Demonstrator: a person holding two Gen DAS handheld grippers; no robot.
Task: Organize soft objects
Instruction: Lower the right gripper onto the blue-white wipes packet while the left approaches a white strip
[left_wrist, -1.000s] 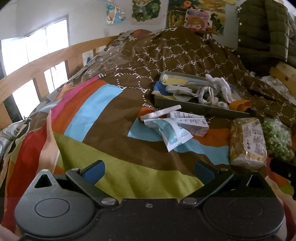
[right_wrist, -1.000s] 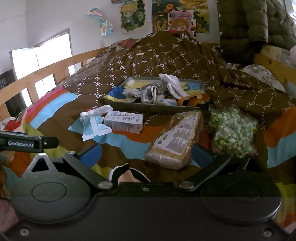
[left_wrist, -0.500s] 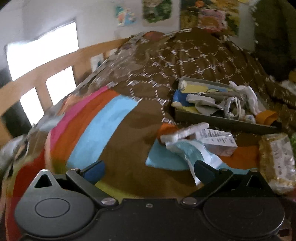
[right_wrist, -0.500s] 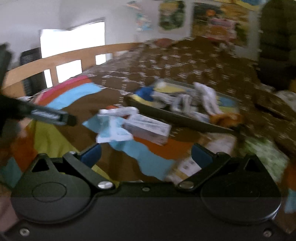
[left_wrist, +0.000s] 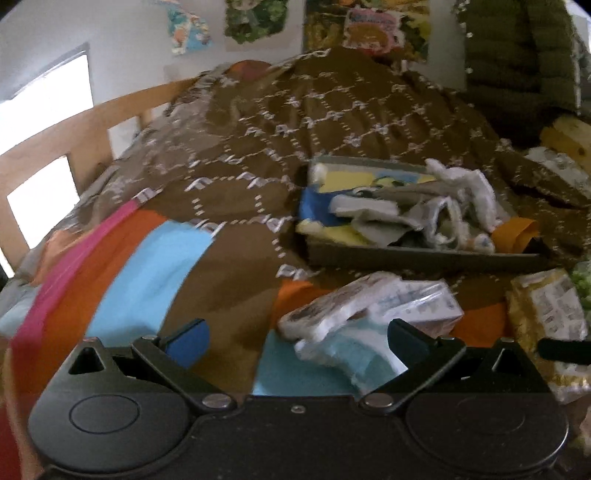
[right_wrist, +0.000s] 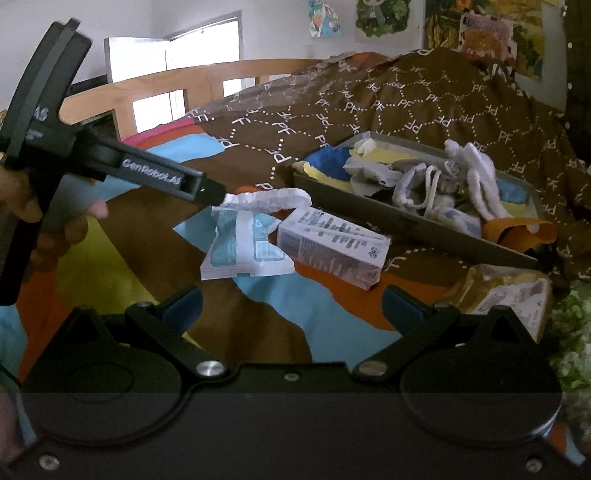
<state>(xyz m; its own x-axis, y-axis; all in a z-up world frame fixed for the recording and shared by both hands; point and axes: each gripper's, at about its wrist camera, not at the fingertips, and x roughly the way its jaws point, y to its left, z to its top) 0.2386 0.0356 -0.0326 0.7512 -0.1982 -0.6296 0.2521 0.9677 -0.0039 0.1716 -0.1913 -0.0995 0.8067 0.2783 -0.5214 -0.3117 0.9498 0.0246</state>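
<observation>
A white flat packet (left_wrist: 328, 314) (right_wrist: 269, 199) lies on the striped quilt, over a blue-and-white pouch (left_wrist: 354, 354) (right_wrist: 236, 251) and beside a boxy tissue pack (left_wrist: 424, 302) (right_wrist: 332, 251). My left gripper (left_wrist: 295, 332) is open, low over the quilt, and the packet and pouch lie between its fingers, nearer the right one. In the right wrist view the left gripper (right_wrist: 212, 194) reaches in from the left, its tip at the packet's left end. My right gripper (right_wrist: 291, 306) is open and holds nothing, short of the tissue pack.
A grey tray (left_wrist: 406, 254) (right_wrist: 406, 221) behind the packets holds white, blue, yellow and orange cloths. A yellow bag (left_wrist: 546, 321) (right_wrist: 509, 291) and a green-speckled bag (right_wrist: 576, 325) lie to the right. A wooden bed rail (right_wrist: 207, 81) runs along the left. A hand (right_wrist: 40, 221) grips the left tool.
The left gripper has moved forward and right until the packets lie between its fingers. The right gripper swung left, bringing the left gripper into its view. Both stayed open.
</observation>
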